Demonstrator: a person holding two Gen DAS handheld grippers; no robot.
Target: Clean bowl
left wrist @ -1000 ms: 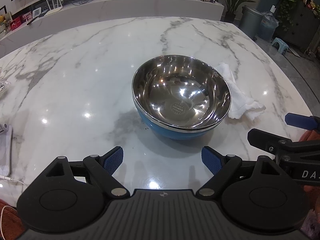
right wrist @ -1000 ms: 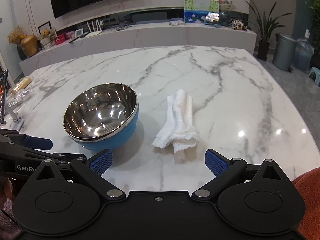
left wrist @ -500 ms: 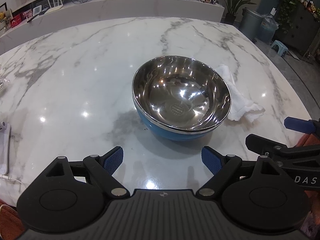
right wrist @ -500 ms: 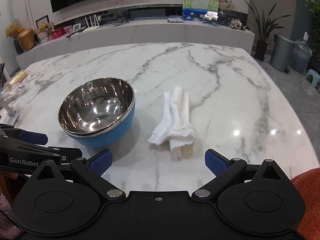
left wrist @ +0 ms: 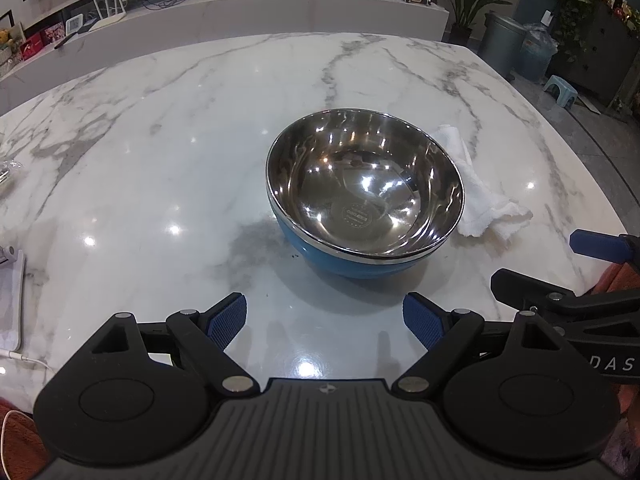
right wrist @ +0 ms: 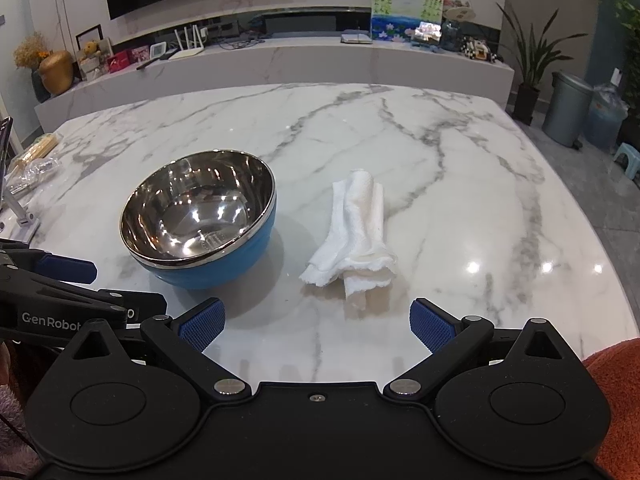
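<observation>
Steel-lined blue bowl [left wrist: 366,200] sits unwiped beside the untouched white cloth [right wrist: 356,232]; both grippers, left [left wrist: 324,316] and right [right wrist: 316,324], gape wide, holding nothing.

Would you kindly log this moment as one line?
left gripper: open | right gripper: open | blue steel-lined bowl: untouched | crumpled white cloth: beside bowl

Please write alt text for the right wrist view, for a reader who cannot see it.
A steel bowl with a blue outside stands upright on a marble table, with a crumpled white cloth beside it on the right, apart from it. The open right tool is above the near table edge, holding nothing.
</observation>
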